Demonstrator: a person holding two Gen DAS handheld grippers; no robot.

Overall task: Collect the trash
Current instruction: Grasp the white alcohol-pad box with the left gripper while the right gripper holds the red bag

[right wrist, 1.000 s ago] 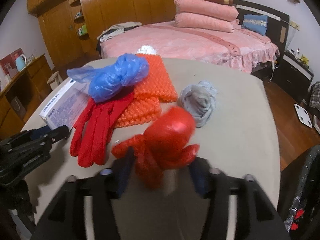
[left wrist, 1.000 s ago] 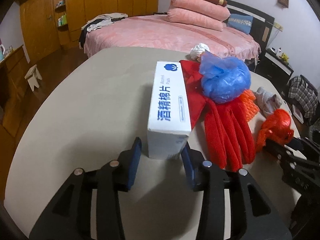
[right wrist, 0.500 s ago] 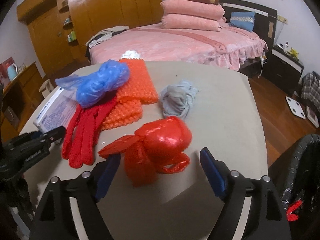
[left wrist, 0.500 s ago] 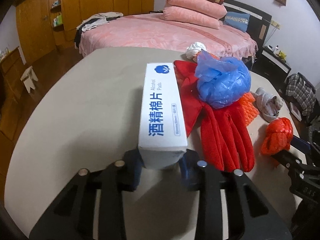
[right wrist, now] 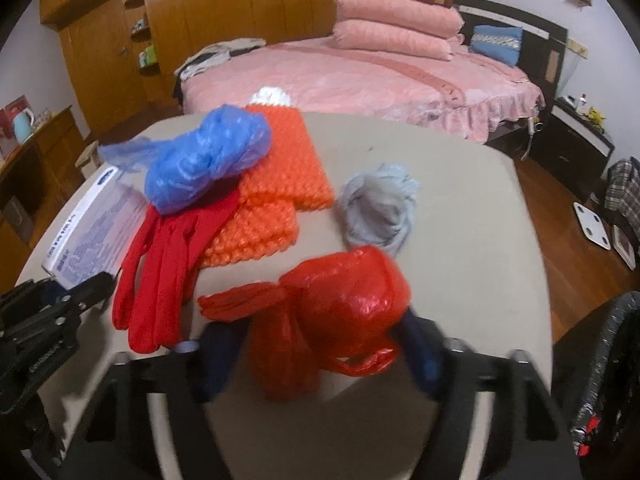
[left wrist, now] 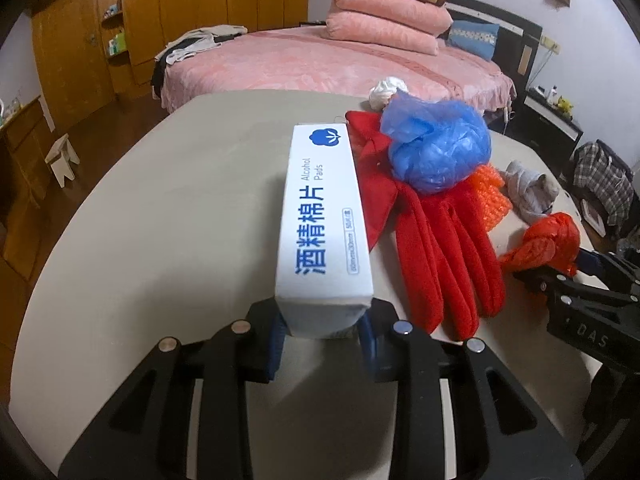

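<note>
Gripping the near end of a white alcohol-pads box (left wrist: 323, 216), the left tool (left wrist: 323, 334) has its blue pads pressed against both sides of the carton, jaws narrowed to the box's width. The box lies lengthwise on the beige bench (left wrist: 168, 216), its far end pointing toward the bed (left wrist: 320, 60).

Just to the right of the box lies a pair of red gloves (left wrist: 448, 248), fingers spread toward the camera, with one cuff tucked under the box's right edge. A crumpled blue plastic bag (left wrist: 438, 148) sits on top of the gloves. Behind it a white wad (left wrist: 386, 89) rests near the bench's far edge.

The right tool (right wrist: 316, 350) is closing its jaws around a knotted red plastic bag (right wrist: 340, 312), which sits between the two blue fingers. The picture is blurred there, so I cannot tell whether the pads already press on the bag; its knotted tail sticks out to the left, and a loop hangs by the right finger.

Beyond the red bag lies a crumpled grey cloth (right wrist: 376, 204), close behind it. Left of the cloth, orange bubble wrap (right wrist: 276, 184) lies folded on the bench, partly under the blue bag and touching the gloves.

At the lower right edge of the right wrist view a dark bin lined with black plastic (right wrist: 608, 368) stands beside the bench. Pink pillows (right wrist: 396, 28) are stacked at the head of the bed, and wooden wardrobes (right wrist: 200, 20) line the far wall.
</note>
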